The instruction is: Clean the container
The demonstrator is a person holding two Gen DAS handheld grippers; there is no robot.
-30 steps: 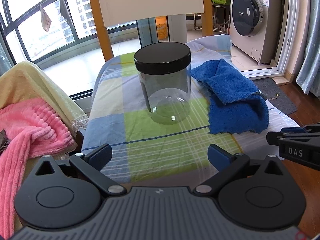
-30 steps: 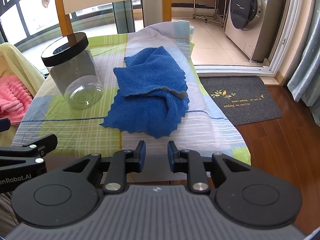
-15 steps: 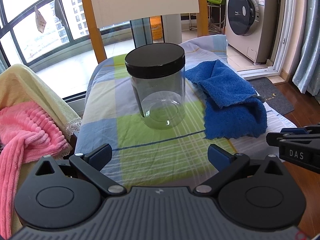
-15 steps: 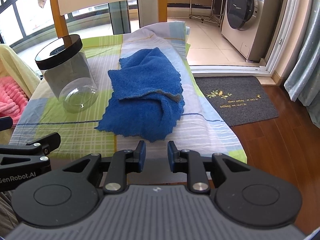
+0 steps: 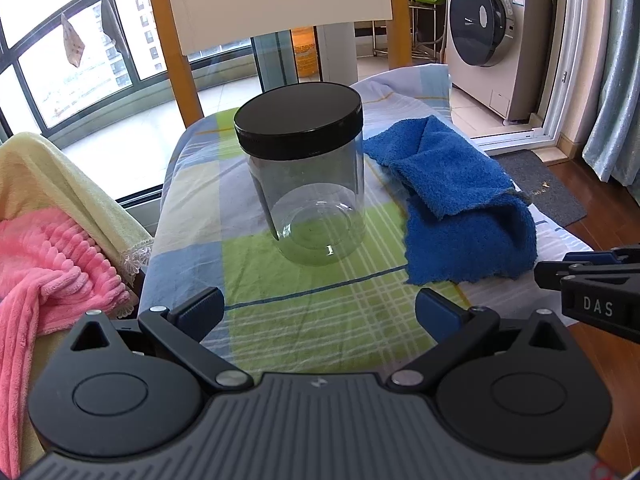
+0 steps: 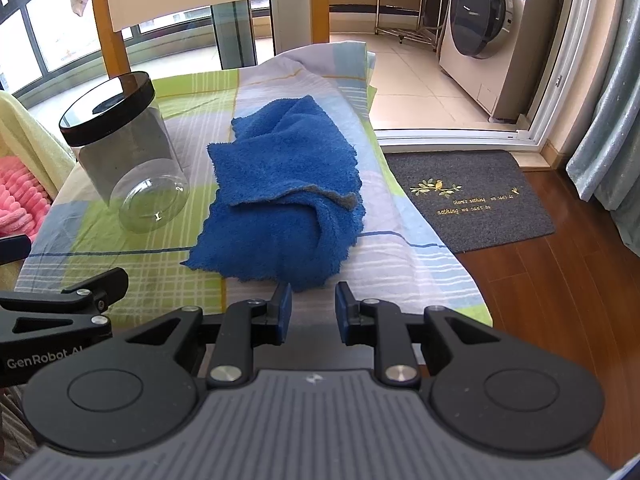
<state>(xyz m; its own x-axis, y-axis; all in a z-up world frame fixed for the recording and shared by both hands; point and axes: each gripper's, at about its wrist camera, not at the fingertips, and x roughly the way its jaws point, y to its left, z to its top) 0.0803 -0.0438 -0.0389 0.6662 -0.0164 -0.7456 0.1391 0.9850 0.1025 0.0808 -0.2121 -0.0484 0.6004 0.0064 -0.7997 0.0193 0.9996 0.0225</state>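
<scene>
The left gripper (image 5: 318, 312) is spread wide, empty; the clear plastic jar with black screw lid (image 5: 306, 172) stands straight ahead of it. The right gripper (image 6: 310, 312), narrowly parted and empty, faces the crumpled blue terry cloth (image 6: 280, 204).

I see the jar (image 5: 306, 184) upright on the bench (image 5: 320, 320), the towel (image 5: 460, 200) lying just right of it, a chair (image 5: 276, 4) behind.

Bright daylight from windows (image 5: 60, 52) — sharp focus, soft shadows, fisheye bending at edges.
</scene>
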